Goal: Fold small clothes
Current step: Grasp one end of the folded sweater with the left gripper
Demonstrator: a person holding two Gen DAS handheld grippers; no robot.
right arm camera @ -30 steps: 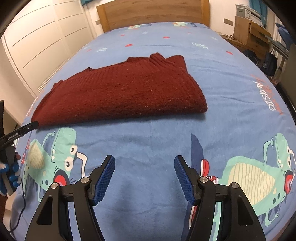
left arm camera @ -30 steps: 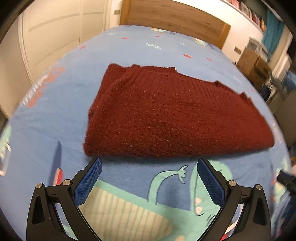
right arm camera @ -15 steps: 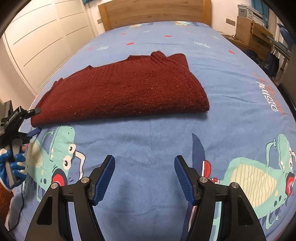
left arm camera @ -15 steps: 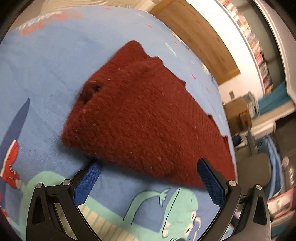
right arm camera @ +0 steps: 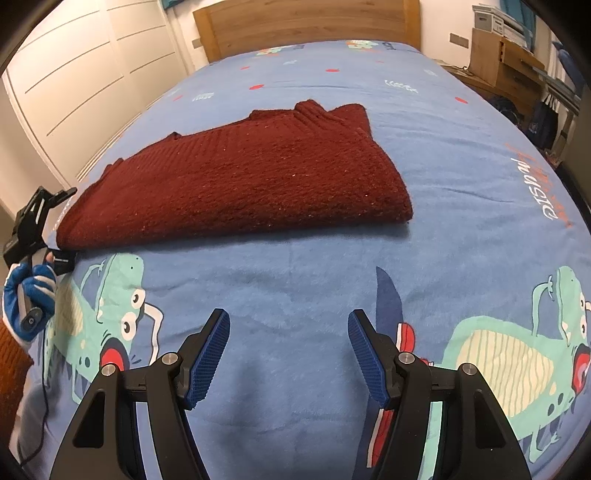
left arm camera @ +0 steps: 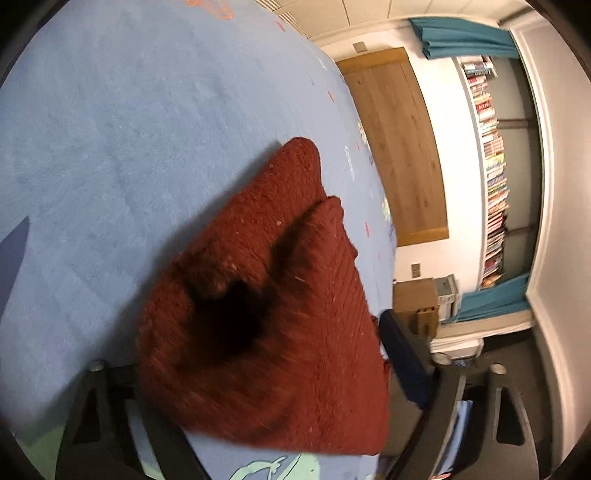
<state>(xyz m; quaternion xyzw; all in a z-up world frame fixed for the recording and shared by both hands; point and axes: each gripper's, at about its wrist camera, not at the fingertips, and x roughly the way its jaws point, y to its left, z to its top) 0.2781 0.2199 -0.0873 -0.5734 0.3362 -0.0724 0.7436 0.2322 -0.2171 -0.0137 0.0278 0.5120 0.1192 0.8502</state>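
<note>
Left claw (right arm camera: pixel 61 225) closing around the sweater (right arm camera: pixel 251 177) end; right claw (right arm camera: pixel 288 350) spread, empty; sweater lies crosswise.

The folded sweater (right arm camera: pixel 236 181) is laid on the bedspread (right arm camera: pixel 461 206), across the middle of the bed. The headboard (right arm camera: pixel 306 26) is positioned behind it, at the far end. The wardrobe doors (right arm camera: pixel 85 74) are located to the left of the bed, a cardboard box (right arm camera: pixel 491 55) to the far right. The left gripper (right arm camera: pixel 44 225) is placed at the sweater's left end, the sweater's end between its jaws; the right gripper (right arm camera: pixel 288 343) is held near, over bare bedspread.
</note>
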